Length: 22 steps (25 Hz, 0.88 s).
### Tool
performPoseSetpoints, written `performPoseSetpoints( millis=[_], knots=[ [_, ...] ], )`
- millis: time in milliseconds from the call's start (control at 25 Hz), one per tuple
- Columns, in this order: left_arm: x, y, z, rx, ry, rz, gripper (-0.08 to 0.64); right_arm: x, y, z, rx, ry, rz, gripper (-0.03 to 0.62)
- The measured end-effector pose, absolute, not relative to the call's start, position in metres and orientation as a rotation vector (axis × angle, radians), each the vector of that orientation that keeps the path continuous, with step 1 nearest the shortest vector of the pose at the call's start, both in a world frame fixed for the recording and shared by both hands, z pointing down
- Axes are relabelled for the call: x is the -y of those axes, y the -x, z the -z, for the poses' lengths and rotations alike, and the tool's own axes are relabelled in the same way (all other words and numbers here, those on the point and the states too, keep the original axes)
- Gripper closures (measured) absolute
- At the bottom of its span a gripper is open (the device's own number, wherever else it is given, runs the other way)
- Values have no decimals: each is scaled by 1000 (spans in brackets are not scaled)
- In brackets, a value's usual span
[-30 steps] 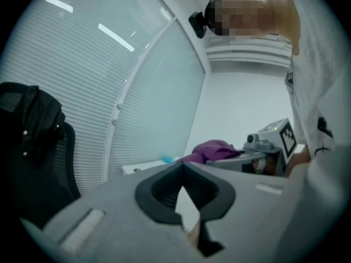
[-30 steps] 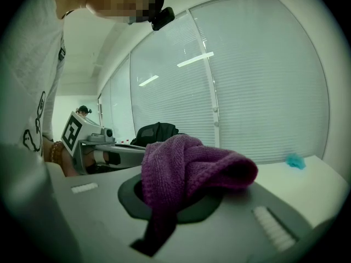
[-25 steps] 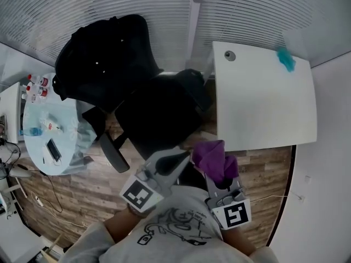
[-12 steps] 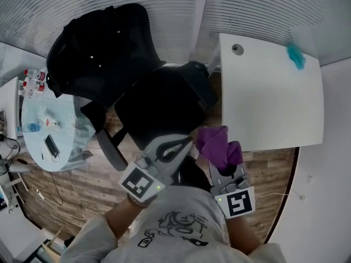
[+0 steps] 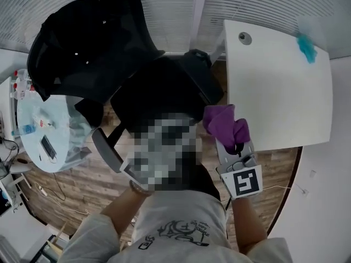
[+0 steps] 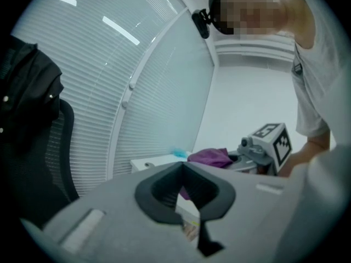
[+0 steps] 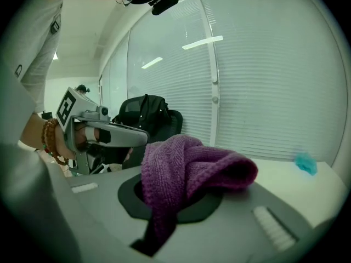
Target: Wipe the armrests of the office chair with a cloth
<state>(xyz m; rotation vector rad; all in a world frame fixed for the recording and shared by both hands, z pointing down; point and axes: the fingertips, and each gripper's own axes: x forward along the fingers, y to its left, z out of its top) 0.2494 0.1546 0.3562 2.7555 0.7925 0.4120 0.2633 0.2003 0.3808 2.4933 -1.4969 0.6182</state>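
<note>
Right gripper view shows, closest in, the right gripper (image 7: 175, 201) with its jaws pressed onto a purple cloth (image 7: 186, 169). The cloth is a soft, ribbed knit, bunched into a thick fold that bulges up over the dark jaw pads, with a tail trailing back toward the handle. Just to this tool's left, the left gripper (image 7: 140, 137) is held level beside it. In its own view its grey, smooth plastic jaws meet at the tips with nothing between them, leaving only a leaf-shaped gap framed by black pads. In the head view the cloth hangs in the air ahead of the right gripper and touches nothing that I can see. Beneath and ahead of both tools stands the office chair (image 5: 159, 97), black, with a padded seat. A long, narrow, grey armrest (image 5: 107, 149) lies off to the left of the left gripper. What seems to be the other armrest (image 5: 202, 80) is dark and rounded, and sits beyond the cloth. A limp black jacket (image 5: 88, 43) is draped over the backrest. To the right of the right gripper is a flat white desk (image 5: 285, 86) with a small teal object (image 5: 306, 47) at its far corner. Farthest off are slatted blinds (image 5: 263, 4). I judge that no wiping is under way: the cloth is gripped and ready, and both armrests are yet to be wiped.
</note>
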Motion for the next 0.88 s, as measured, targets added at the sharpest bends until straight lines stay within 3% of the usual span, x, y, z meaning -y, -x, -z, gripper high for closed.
performPoseSetpoints(
  millis=[880],
  knots=[
    [-136, -318, -503, -806, -2758, -510, 558, -189, -346, -607, 1346, -2121, -1022, 562]
  ],
)
